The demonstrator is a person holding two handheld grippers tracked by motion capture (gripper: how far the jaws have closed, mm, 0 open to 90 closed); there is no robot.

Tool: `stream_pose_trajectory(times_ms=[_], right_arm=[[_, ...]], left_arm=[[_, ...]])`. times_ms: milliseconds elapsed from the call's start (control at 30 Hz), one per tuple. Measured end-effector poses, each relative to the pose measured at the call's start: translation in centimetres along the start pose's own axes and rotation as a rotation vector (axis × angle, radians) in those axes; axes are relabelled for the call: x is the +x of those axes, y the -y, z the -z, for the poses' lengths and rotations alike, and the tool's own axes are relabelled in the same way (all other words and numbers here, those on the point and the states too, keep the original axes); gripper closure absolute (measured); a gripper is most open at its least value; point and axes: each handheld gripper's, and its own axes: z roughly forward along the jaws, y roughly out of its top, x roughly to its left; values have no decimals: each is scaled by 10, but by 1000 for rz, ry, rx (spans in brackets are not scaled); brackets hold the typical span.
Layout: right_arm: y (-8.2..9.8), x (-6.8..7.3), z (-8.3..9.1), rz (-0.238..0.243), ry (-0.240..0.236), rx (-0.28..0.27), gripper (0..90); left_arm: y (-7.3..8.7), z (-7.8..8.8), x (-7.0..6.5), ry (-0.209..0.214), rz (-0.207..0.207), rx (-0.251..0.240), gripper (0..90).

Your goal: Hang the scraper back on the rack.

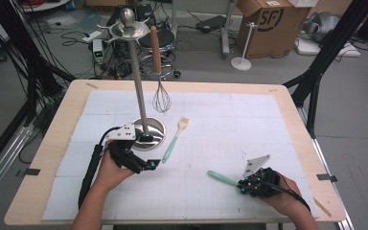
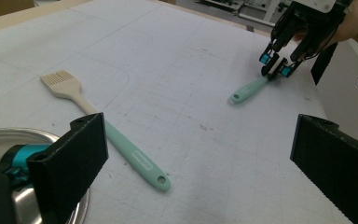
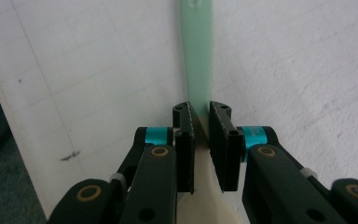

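Right tool (image 1: 243,186) sits clamped on the green-handled utensil (image 1: 222,178) at about five o'clock on the tabletop (image 1: 287,103) — the jaws pinch it where the green handle meets the cream part, low on the mat. The grip is narrow and off the balance point, so in a lift the long handle could swing or twist out. Left tool (image 1: 154,164) hangs wide, holding nothing, just beside the stand (image 1: 148,130) base, with the pastry brush (image 1: 174,139) lying right before it — a careless move could knock that brush, or nudge the stand and set the hanging whisk (image 1: 161,98) swinging.
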Motion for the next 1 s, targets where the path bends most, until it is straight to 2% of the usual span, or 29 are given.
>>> stream_pose_trajectory(times_ms=[133,267,400,667,800,900,1000], right_arm=[[2,-3,-1,-23,14,-71,815],[-1,-7,2,-46,-12,-157,815],[-8,-9,6,-46,-22,-232,815],[-23,-14,11,-51,-49,-351,815],[-28,-18,14,-55,-82,-423,814],[-30,-21,16,-67,-108,-456,815],[-31,-22,18,-68,-104,-481,814]], left_arm=[[0,1,0,-2,1,1,45],[0,1,0,-3,-1,-2,45],[0,2,0,-2,-1,-2,45],[-1,4,0,-2,-1,-14,45],[-1,5,0,-3,-1,-16,45],[-1,6,0,-3,-1,-15,45],[-1,6,0,-4,-2,-16,45]])
